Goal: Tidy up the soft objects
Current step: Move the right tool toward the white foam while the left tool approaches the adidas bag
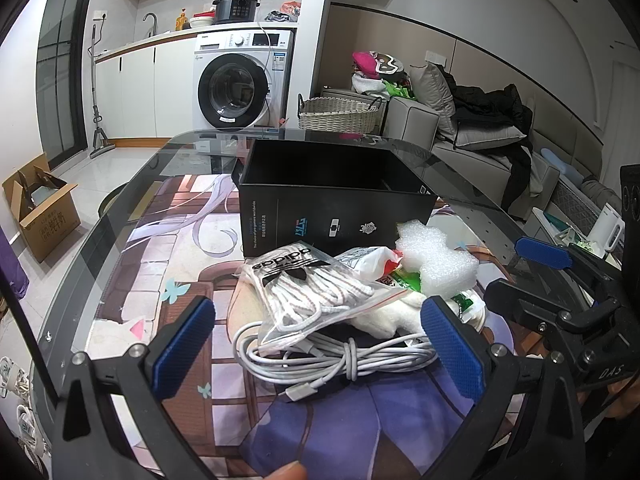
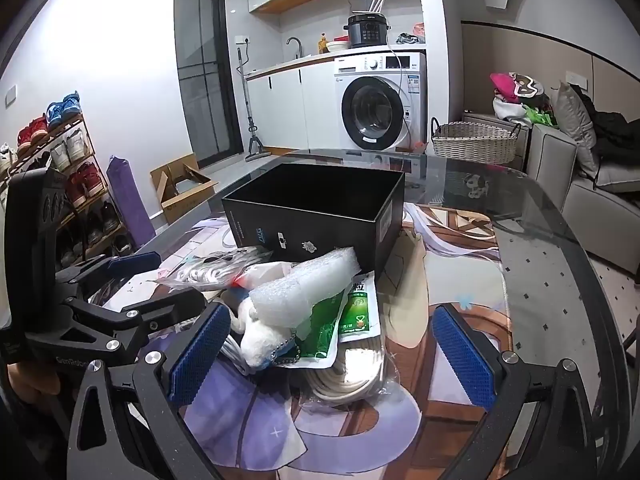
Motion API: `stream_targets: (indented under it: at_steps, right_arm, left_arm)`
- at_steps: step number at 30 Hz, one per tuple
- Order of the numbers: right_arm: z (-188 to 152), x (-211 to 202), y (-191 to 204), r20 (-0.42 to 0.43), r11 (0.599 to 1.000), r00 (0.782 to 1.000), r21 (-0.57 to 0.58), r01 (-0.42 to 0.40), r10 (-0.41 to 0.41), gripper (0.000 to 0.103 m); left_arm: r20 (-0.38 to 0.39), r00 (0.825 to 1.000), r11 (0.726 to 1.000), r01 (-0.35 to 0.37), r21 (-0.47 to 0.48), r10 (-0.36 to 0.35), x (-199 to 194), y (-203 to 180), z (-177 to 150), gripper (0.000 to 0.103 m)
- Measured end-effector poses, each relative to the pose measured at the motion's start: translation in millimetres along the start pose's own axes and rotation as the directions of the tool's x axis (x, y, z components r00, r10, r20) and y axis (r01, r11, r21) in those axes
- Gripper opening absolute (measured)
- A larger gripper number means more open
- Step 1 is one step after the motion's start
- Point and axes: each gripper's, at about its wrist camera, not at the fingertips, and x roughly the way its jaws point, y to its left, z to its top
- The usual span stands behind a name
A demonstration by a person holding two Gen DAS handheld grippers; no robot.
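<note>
Counter: a round glass-topped counter point(image 1: 132, 184) is covered in the middle by a printed cartoon mat point(image 1: 168, 272); it fills the lower half of both views.
Box: an open black cardboard box point(image 1: 336, 196) is seen upright at the centre of the frame, behind the heap, its inside dark.
Heap: the soft things are piled on the mat just in front of the box, at lower centre of both views.
Foam: a white bubbly foam sheet point(image 2: 304, 292) lies on top of the heap, touching the box wall.
Lace bag: a clear zip bag of white laces with black lettering point(image 1: 308, 288) lies at the heap's left in the left wrist view.
Cable: a coiled white charging cable point(image 1: 340, 360) is laid nearest the lens, under the lace bag.
Green pouch: a green printed sachet point(image 2: 352, 312) is tucked under the foam.
Left claw: the left claw point(image 1: 316, 344) is held wide apart above the cable, clamped on nothing.
Right claw: the right claw point(image 2: 332, 356) is likewise spread wide over the heap, empty.
</note>
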Motion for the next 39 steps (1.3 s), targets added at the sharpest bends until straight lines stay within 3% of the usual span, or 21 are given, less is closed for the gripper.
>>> stream_targets:
  at_steps: [39]
  right_arm:
    - [-0.5,2.5,2.6,-0.033,1.0,0.999,-0.025,0.01,-0.011,0.103]
  left_arm:
    - [0.0,1.0,1.0,-0.002,-0.002,0.002,0.3,6.7,1.2,0.103]
